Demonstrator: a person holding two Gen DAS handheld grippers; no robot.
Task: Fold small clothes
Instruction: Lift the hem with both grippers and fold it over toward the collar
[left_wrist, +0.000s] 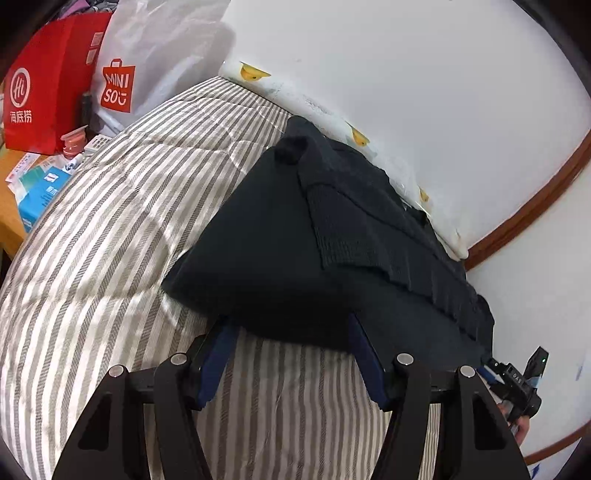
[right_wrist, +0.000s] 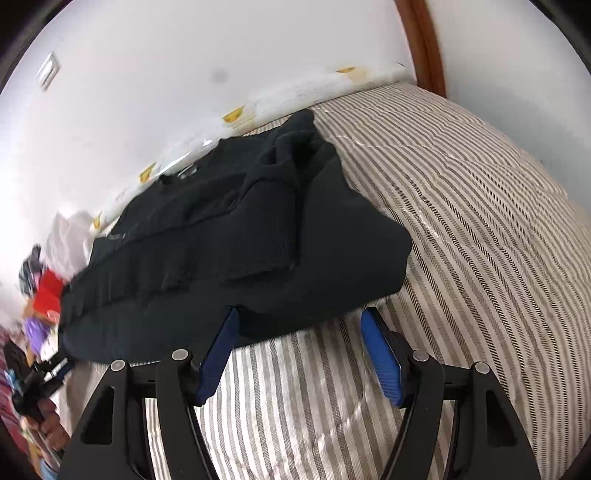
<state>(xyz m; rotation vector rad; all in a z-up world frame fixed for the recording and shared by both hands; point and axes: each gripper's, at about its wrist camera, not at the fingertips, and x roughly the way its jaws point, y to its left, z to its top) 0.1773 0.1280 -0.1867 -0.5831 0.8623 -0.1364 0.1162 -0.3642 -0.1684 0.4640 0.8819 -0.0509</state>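
A black knitted garment (left_wrist: 266, 236) lies folded on the striped bedding (left_wrist: 110, 240), its ribbed sleeve turned over the top. My left gripper (left_wrist: 290, 326) stands open at the garment's near left corner; the dark hem runs between the blue fingertips (left_wrist: 221, 343) and the pads do not press on it. At the garment's near right corner (right_wrist: 332, 280) my right gripper (right_wrist: 300, 319) is open too, with the hem lying between its fingers. Each gripper shows at the edge of the other's view: the right one (left_wrist: 491, 373) and the left one (right_wrist: 55, 369), held by a hand (right_wrist: 51, 424).
A white wall (left_wrist: 406, 74) and a duck-print pillow (left_wrist: 332, 114) run behind the garment. A red paper bag (left_wrist: 48, 85), a white plastic bag (left_wrist: 147, 62) and small boxes (left_wrist: 40, 192) crowd the side table at left. A wooden door frame (right_wrist: 424, 40) stands at the right.
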